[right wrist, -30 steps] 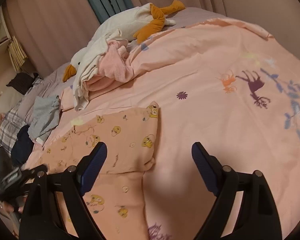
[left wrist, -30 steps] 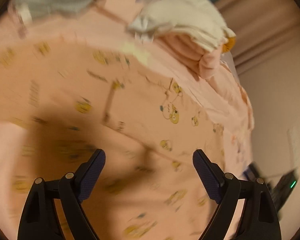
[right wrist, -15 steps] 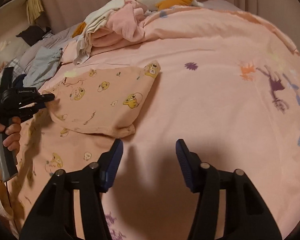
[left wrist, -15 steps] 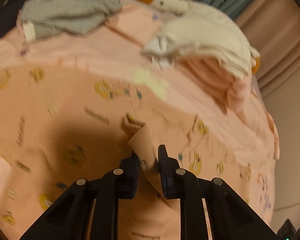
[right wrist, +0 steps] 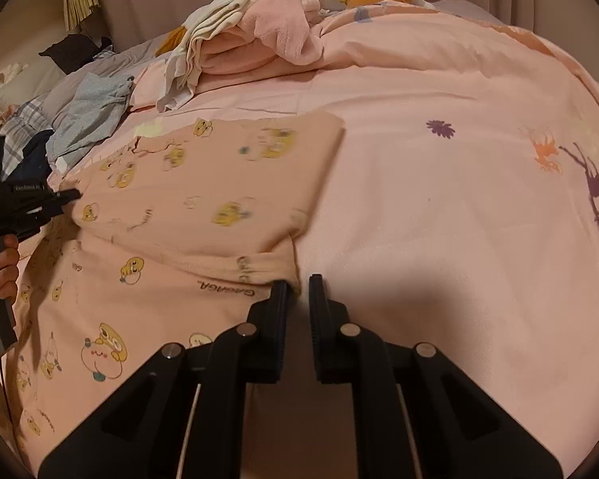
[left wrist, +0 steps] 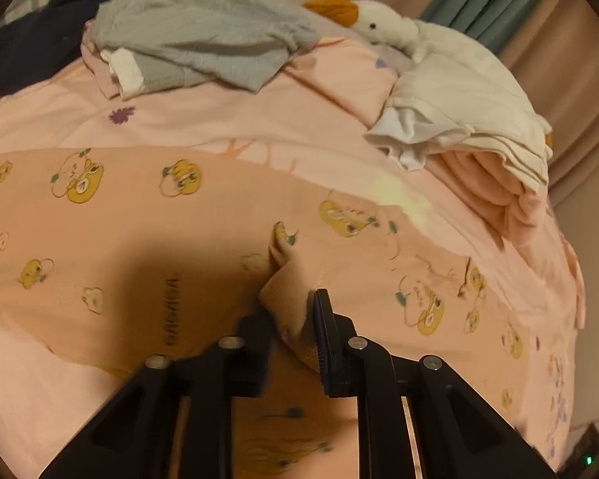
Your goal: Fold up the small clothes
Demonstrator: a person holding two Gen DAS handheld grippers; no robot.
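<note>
Pink bedding point(right wrist: 439, 207) printed with a purple flower and deer covers the bed, with beige curtains behind. On it lies a peach garment point(right wrist: 203, 199) patterned with yellow cartoon chicks, spread flat, its upper part folded over the lower. The left gripper point(left wrist: 291, 319) has its jaws nearly together, pinching a raised fold of the garment between the pads. The right gripper point(right wrist: 298, 299), whose jaws have just been closing, stands with only a narrow gap left; it sits at the garment's folded corner, and whether cloth is caught in it I cannot tell. In the right view a hand point(right wrist: 2, 263) holds the left gripper at the garment's far edge. Beyond lie a grey top point(left wrist: 203, 36), a goose toy point(left wrist: 383, 20), white clothes point(left wrist: 467, 107) and a pink blanket point(right wrist: 259, 40)
</note>
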